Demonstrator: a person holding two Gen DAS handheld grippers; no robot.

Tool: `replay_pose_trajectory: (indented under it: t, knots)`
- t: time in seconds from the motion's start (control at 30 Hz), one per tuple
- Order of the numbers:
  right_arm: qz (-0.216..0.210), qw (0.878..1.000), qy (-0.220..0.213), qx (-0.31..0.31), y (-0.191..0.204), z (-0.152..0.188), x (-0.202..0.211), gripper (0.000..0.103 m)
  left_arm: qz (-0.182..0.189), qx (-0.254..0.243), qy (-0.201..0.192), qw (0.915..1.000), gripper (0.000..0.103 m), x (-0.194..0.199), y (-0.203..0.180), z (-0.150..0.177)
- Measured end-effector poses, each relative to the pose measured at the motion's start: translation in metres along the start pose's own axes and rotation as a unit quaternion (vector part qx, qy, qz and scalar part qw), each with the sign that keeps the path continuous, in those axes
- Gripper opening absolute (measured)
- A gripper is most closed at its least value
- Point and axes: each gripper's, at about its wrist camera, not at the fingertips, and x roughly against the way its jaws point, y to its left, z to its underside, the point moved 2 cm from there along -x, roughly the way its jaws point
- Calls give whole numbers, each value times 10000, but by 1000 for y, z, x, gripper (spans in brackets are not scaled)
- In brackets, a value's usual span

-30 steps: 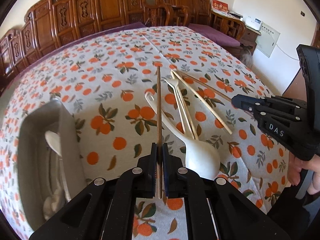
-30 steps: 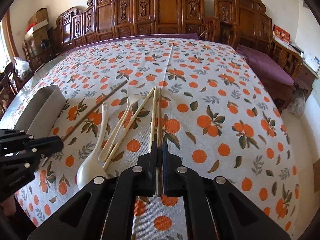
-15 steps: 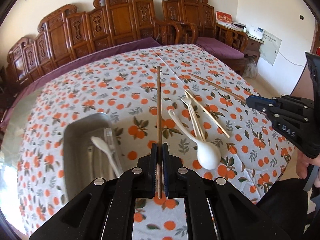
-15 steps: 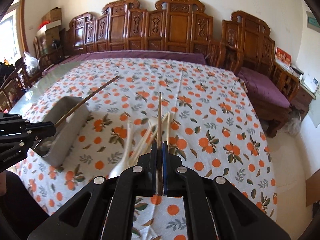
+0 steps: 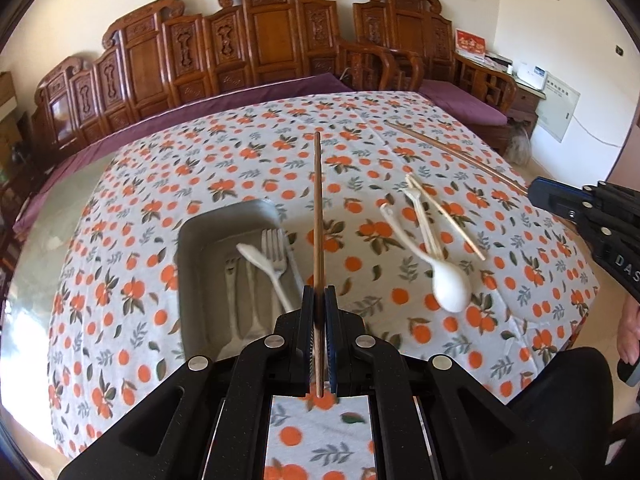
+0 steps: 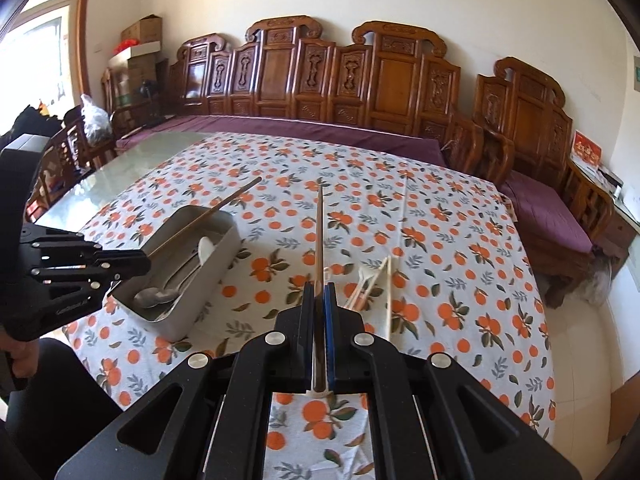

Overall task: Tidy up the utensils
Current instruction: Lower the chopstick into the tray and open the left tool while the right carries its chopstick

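Left wrist view: left gripper (image 5: 319,312) fingers closed tight on a thin brown wooden chopstick (image 5: 318,216), pinched near its butt end, the long shaft cantilevered above the grey rectangular metal tray (image 5: 188,280) holding forks and a spoon. Light, stiff, smooth; an end grip probably lets it pivot. White plastic spoon (image 5: 450,288) and pale chopsticks (image 5: 448,216) lie loose on the orange-print surface (image 5: 160,184). Right wrist view: right gripper (image 6: 319,300) fingers likewise clamp a second brown chopstick (image 6: 319,240) near its end, airborne beside the tray.
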Motion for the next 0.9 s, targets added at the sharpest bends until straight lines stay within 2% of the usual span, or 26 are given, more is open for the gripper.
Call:
replay_pose_trajectory:
  t: [0.3, 0.53, 0.73, 0.9]
  knots:
    - [-175, 9998, 80, 100, 26, 5, -10, 6, -306, 250, 307, 9987, 4, -17, 44, 23]
    - [-315, 9993, 86, 178, 43, 5, -16, 6, -511, 398, 592, 9961, 4, -41, 62, 34]
    - [-414, 9986, 114, 301, 58, 2, -19, 6, -552, 519, 772, 9941, 4, -56, 73, 39]
    - [-487, 9980, 138, 366, 68, 0, -21, 6, -413, 692, 854, 9931, 4, -62, 78, 39]
